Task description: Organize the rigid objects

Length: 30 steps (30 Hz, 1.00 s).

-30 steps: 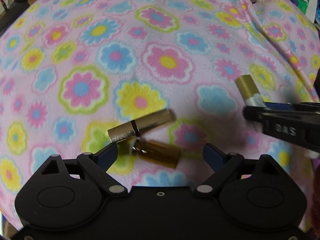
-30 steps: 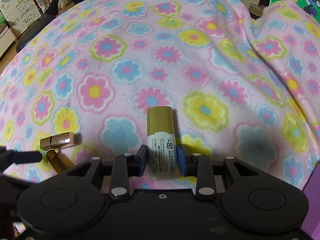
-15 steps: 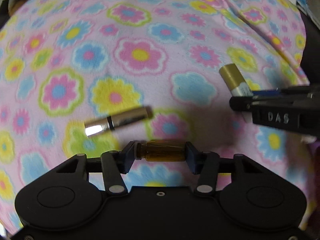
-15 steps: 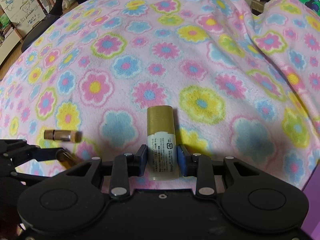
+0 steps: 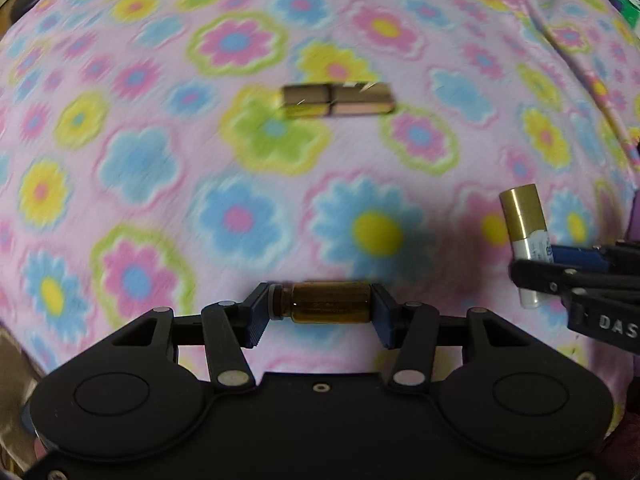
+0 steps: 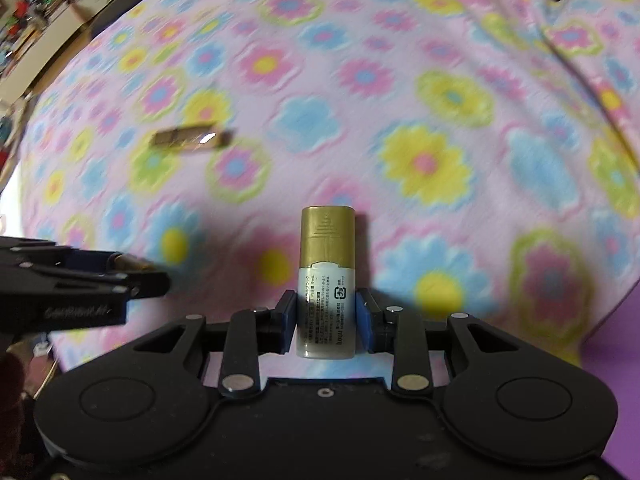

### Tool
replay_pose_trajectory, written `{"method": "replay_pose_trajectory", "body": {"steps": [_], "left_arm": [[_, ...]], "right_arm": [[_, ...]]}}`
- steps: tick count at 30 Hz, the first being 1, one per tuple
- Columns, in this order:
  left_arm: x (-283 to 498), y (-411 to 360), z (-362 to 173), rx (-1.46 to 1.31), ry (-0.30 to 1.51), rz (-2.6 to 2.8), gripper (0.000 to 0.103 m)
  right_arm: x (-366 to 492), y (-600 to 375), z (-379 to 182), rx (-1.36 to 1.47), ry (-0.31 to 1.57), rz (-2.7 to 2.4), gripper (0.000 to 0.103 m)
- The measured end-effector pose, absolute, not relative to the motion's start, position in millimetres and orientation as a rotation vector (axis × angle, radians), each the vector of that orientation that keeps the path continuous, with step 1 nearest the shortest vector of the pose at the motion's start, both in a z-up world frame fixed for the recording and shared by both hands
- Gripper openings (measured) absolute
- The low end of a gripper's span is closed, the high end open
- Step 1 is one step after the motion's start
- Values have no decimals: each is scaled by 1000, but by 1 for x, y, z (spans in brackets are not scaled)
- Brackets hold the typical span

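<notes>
My left gripper [image 5: 320, 310] is shut on a small amber glass vial [image 5: 326, 303], held crosswise by its two ends above the blanket. My right gripper [image 6: 326, 320] is shut on a white tube with a gold cap [image 6: 327, 280], cap pointing away from me. A shiny metallic lipstick case [image 5: 338, 99] lies blurred on the flowered blanket farther off; the right wrist view shows the lipstick case [image 6: 190, 139] at upper left. The right gripper [image 5: 556, 276] with the tube [image 5: 522, 220] appears at the right edge of the left wrist view. The left gripper [image 6: 136, 276] shows at the left of the right wrist view.
A pink fleece blanket with coloured flowers [image 5: 240, 216] covers the whole surface, with a raised fold [image 6: 576, 60] at the upper right. Cluttered shelves and boxes [image 6: 36, 12] stand beyond the blanket's far left edge. A purple surface [image 6: 616, 336] lies at the right.
The left gripper closed on the amber vial and lifted it away from the lipstick case, which now lies farther off. Both grippers have shifted across the blanket; the right still holds its tube.
</notes>
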<state>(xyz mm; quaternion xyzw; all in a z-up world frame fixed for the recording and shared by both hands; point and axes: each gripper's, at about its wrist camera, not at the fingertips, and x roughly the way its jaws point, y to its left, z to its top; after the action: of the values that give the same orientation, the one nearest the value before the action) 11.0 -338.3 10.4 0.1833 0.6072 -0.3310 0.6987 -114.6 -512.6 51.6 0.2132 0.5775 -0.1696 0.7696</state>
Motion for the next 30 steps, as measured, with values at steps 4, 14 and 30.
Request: {"method": "replay_pose_trajectory", "body": {"steps": [4, 14, 30], "left_arm": [[10, -322, 10, 362, 1361, -701, 51], [10, -304, 7, 308, 1370, -673, 51], [18, -299, 5, 273, 1416, -659, 51]], "right_arm": [[-114, -506, 49, 583, 1202, -287, 31], [-112, -511, 54, 719, 1099, -299, 59], [-105, -416, 52, -463, 1078, 77, 102]]}}
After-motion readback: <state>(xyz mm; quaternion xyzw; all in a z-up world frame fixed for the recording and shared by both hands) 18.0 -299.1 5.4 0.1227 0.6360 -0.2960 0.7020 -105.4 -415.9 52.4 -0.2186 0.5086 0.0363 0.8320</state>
